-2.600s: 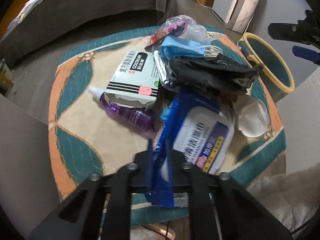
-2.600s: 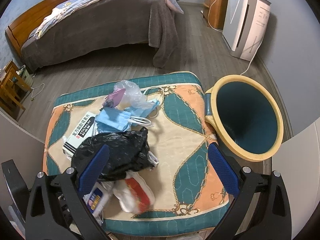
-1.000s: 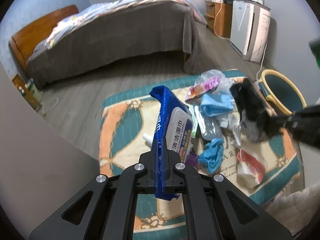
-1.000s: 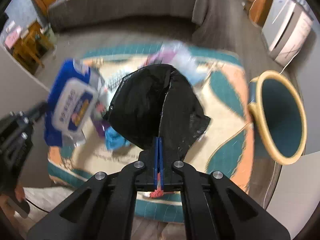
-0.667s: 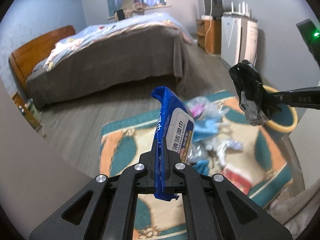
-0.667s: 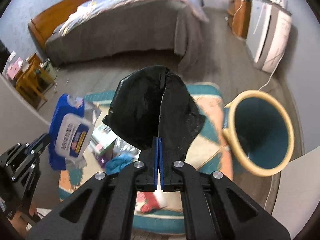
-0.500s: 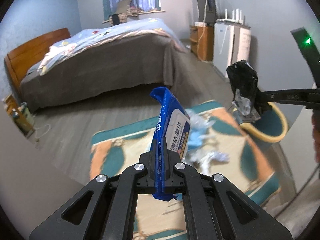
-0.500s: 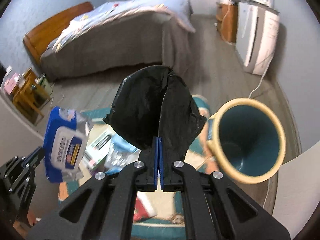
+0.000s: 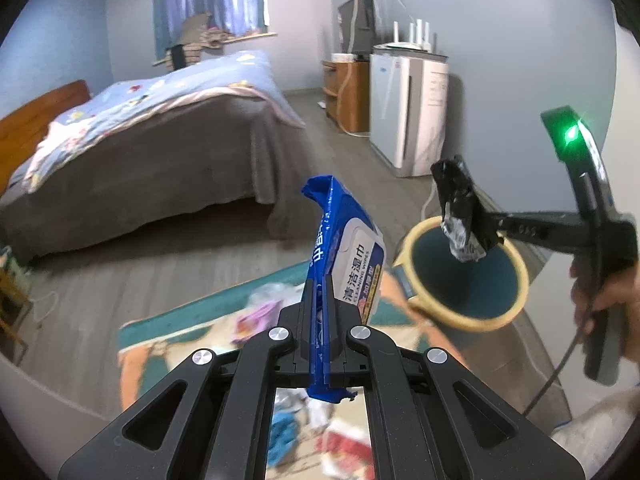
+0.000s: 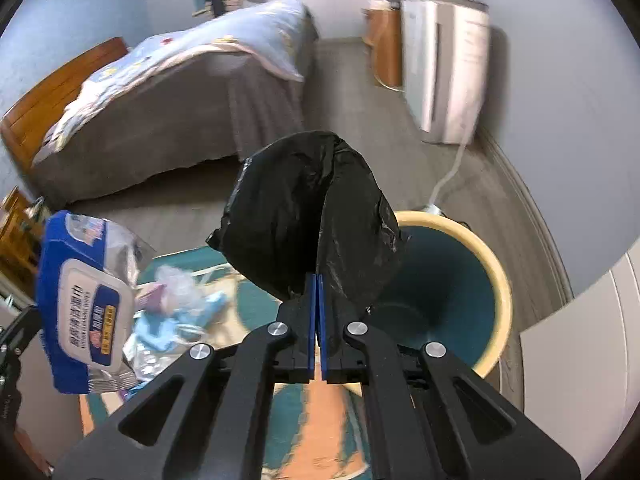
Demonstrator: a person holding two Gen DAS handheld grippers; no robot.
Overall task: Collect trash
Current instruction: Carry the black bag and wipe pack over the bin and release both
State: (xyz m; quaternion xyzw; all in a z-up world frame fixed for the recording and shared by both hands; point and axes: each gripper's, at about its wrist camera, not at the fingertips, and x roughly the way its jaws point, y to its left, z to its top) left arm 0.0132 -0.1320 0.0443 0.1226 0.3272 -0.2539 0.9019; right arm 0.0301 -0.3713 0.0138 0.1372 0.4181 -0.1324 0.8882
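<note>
My left gripper [image 9: 319,308] is shut on a blue wet-wipes pack [image 9: 348,252] and holds it up in the air; the pack also shows in the right wrist view [image 10: 86,304]. My right gripper [image 10: 318,300] is shut on a black plastic bag [image 10: 308,216] and holds it up beside the rim of a yellow-rimmed teal bin [image 10: 496,280]. In the left wrist view the black bag [image 9: 462,208] hangs over the bin [image 9: 464,280] opening. Other trash [image 10: 176,308] lies on the patterned cushion below.
A teal and orange cushion [image 9: 180,328] holds a blue mask, clear wrappers and a red-and-white wrapper [image 9: 344,448]. A bed [image 9: 140,140] stands behind. A white appliance [image 9: 408,108] and wooden cabinet stand by the far wall.
Both grippers have closed on their items and lifted them off the cushion. The right gripper has carried the black bag to the right, over the bin.
</note>
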